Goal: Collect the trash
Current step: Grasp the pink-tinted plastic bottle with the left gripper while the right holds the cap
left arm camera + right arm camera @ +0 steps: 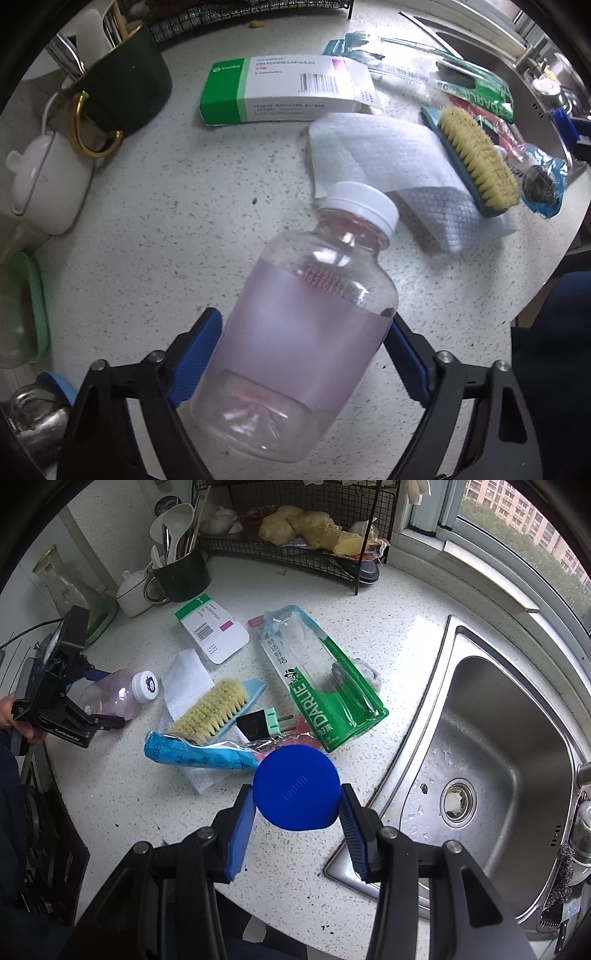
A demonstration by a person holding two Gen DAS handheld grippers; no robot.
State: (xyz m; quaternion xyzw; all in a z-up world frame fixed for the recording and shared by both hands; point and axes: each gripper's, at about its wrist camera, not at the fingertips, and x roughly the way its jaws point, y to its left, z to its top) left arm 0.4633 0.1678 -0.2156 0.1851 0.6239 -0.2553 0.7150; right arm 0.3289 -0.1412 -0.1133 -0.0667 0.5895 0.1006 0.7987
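A clear plastic bottle [306,350] with a white cap and pale pink label lies on the speckled counter [166,221]. My left gripper [306,316] points down over it, its blue pads [201,354] lying against both sides of the bottle. The right wrist view shows this gripper [99,698] and the bottle [114,698] at the left. My right gripper [297,805] is shut on a round blue container [297,792], seen end on, above the counter's front edge. Loose litter lies between them: a medicine box [212,631], a green toothbrush pack [321,679], a blue wrapper [195,755] and a paper towel [186,679].
A scrub brush [214,709] and a plug adapter [258,723] lie among the litter. The steel sink [498,738] is on the right. A dark green mug [183,576] with utensils, a white teapot [44,181] and a wire rack [295,550] stand at the back.
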